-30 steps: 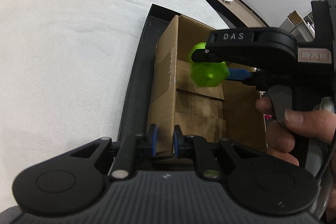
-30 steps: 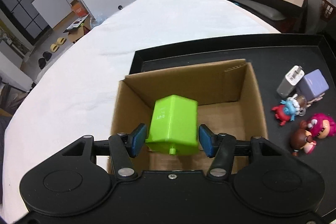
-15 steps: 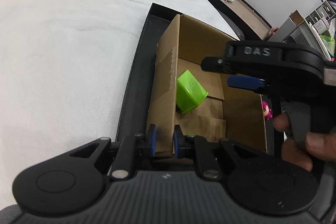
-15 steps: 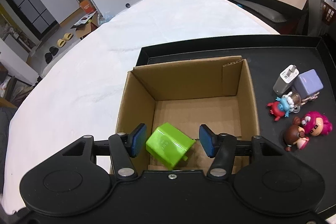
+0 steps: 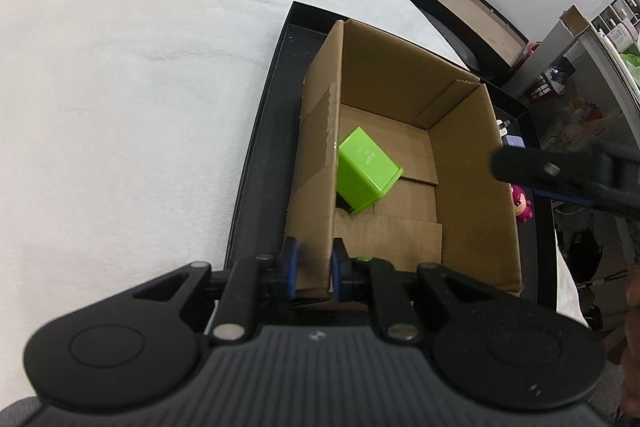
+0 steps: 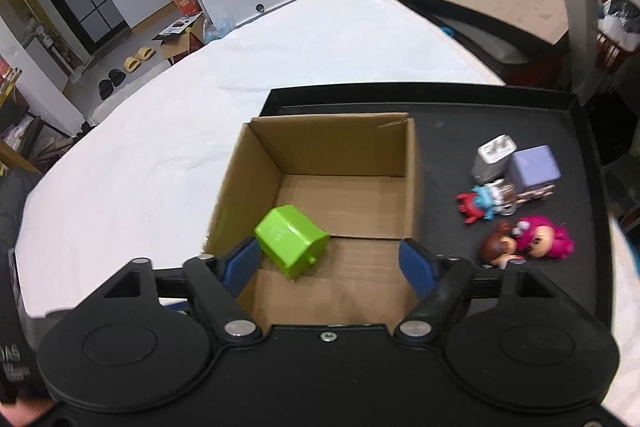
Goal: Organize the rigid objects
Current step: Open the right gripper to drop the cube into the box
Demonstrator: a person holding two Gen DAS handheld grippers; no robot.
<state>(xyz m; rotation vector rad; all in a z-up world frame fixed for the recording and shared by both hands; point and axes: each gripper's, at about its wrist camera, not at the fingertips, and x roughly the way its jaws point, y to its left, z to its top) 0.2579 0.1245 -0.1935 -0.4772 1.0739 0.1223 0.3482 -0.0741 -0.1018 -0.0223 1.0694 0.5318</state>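
A green plastic block lies tilted on the floor of an open cardboard box, against its left wall; it also shows in the right wrist view. My left gripper is shut on the box's near-left wall. My right gripper is open and empty, above the box's near edge. The right gripper also shows at the right of the left wrist view.
The box stands on a black tray on a white cloth-covered table. On the tray right of the box lie a white charger, a purple cube, a small red and blue figure and two doll heads.
My right gripper let go of the green block, which fell into the box. It then opened wider and drew back and up. My left gripper kept its hold on the box wall.
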